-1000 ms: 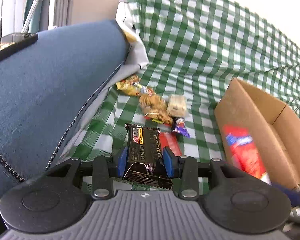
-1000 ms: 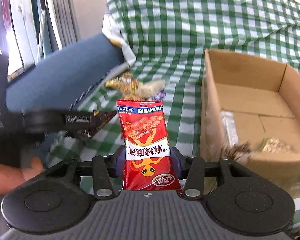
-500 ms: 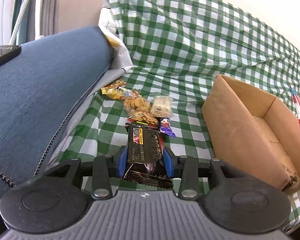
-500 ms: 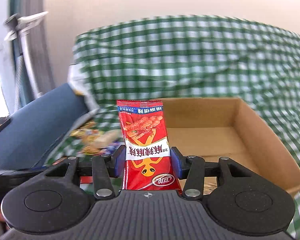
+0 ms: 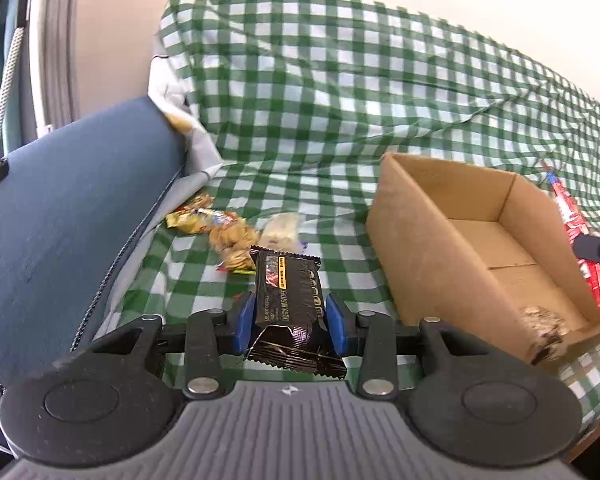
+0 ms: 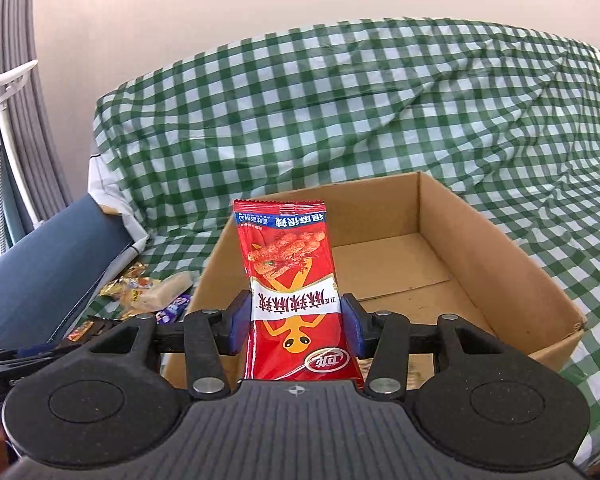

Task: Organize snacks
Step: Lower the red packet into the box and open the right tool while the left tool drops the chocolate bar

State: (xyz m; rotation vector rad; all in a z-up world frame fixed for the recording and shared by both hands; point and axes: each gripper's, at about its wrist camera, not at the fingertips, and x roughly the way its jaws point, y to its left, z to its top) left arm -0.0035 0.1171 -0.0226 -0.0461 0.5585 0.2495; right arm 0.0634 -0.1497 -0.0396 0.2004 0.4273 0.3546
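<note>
Partly red packet behind cardboard box

Snack pile left of cardboard box, both on cloth

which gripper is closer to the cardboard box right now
Right. The right gripper, shut on the red snack packet, sits at the cardboard box rim. The left gripper, holding the black bar, is beside the box.
</note>
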